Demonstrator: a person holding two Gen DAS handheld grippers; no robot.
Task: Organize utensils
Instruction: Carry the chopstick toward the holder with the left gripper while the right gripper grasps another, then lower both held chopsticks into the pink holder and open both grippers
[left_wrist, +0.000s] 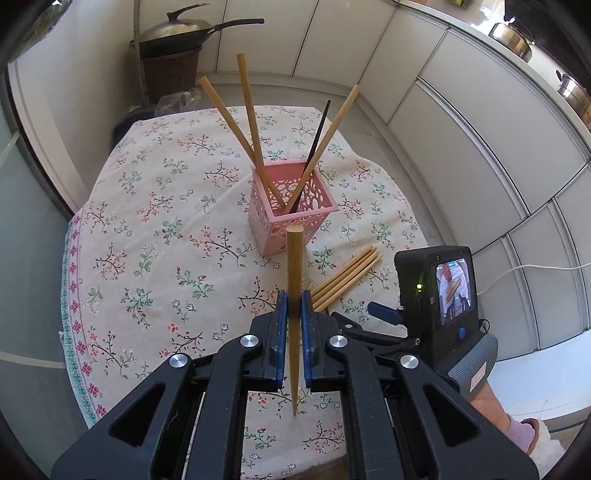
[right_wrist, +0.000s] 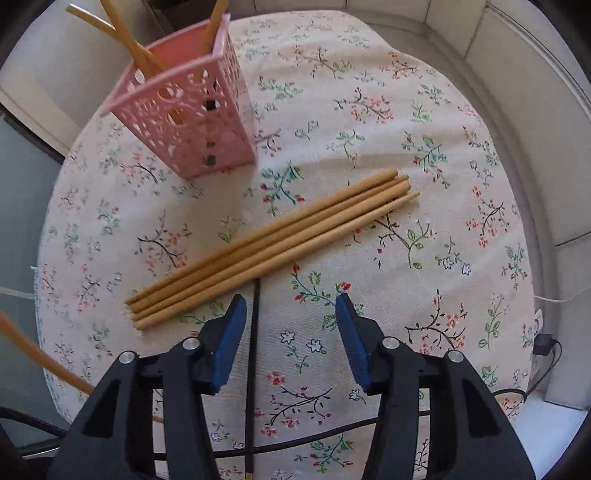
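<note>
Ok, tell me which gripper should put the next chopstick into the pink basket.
Left. The left gripper is already shut on a wooden chopstick, with the pink basket just ahead of it. The right gripper is open and holds nothing, hovering near the four chopsticks on the tablecloth.

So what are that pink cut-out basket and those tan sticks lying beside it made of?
The pink perforated square basket looks like moulded plastic: uniform matte colour, punched oval holes. The four tan round chopsticks look like unvarnished wood or bamboo: pale, matte, faint grain.
</note>
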